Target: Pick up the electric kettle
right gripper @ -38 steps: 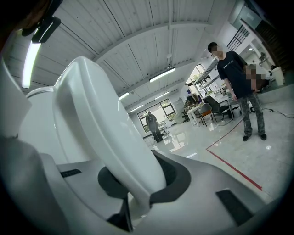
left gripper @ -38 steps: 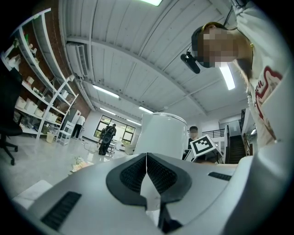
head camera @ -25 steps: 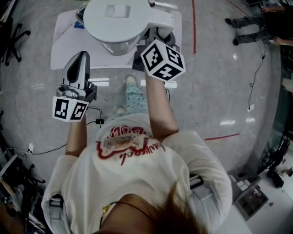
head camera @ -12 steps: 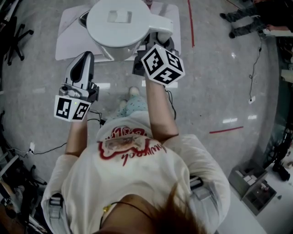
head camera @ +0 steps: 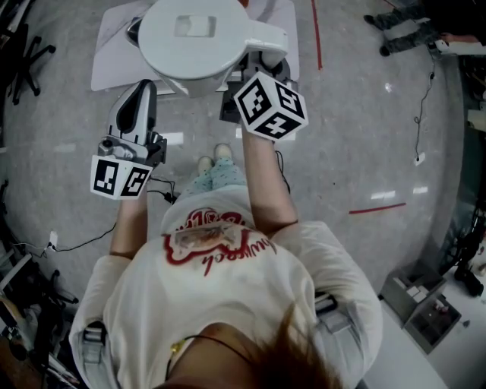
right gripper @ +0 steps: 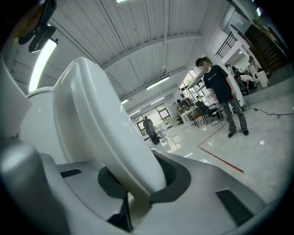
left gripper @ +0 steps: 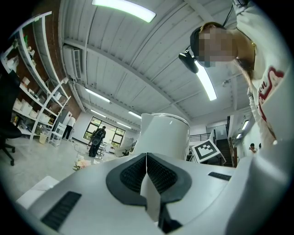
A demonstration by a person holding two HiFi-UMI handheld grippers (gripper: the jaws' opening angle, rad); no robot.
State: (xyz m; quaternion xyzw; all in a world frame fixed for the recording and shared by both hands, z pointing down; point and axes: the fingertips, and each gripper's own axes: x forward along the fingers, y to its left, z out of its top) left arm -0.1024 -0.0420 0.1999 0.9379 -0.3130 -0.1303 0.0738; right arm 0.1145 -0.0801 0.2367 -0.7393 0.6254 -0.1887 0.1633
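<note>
Floor (head camera: pixel 364 137): grey, speckled, glossy.
White table (head camera: pixel 108 67): stands on the floor, top of the head view.
Red tape lines: one (head camera: pixel 315 34) on the floor just beside the table's right edge; a short one (head camera: pixel 377 207) well apart.
Black cable (head camera: pixel 76 247): trails over the floor, left.
Office chair (head camera: pixel 26 53): black, upper left.
Bystander (right gripper: pixel 220 92): dark top, standing near a red line.
Shelving (left gripper: pixel 41 105): white, against the wall.
Ceiling light strip (left gripper: pixel 124 9): lit.

Lifted clear and upright, the white electric kettle (head camera: pixel 196 38) fills the 12 o'clock edge of the head view. Its round lid is shut, with a small rectangular patch at the centre. The broad curved handle (head camera: pixel 266 39) juts toward 3 o'clock, clamped between the jaws of the right gripper (head camera: pixel 257 59). In the left gripper view its smooth body stands vertical.
</note>
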